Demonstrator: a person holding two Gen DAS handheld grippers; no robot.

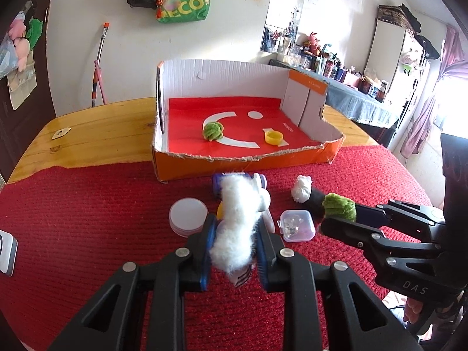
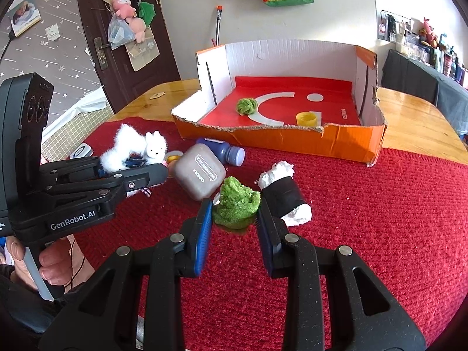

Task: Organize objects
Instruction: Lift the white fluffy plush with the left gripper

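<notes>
My left gripper (image 1: pixel 234 234) is shut on a white fluffy rabbit toy (image 1: pixel 237 228) just above the red cloth; it also shows in the right wrist view (image 2: pixel 137 149). My right gripper (image 2: pixel 234 213) is shut on a green fuzzy ball (image 2: pixel 237 201), seen too in the left wrist view (image 1: pixel 339 206). An orange cardboard box (image 1: pixel 245 163) with a red floor stands behind, holding another green ball (image 1: pixel 213 131) and a yellow cap (image 1: pixel 274 138).
On the red cloth lie a round white lid (image 1: pixel 188 215), a clear plastic case (image 1: pixel 297 225), a black-and-white roll (image 2: pixel 282 194), a brown square case (image 2: pixel 200 180) and a purple bottle (image 2: pixel 225 152). The wooden table (image 1: pixel 96 128) extends behind and left.
</notes>
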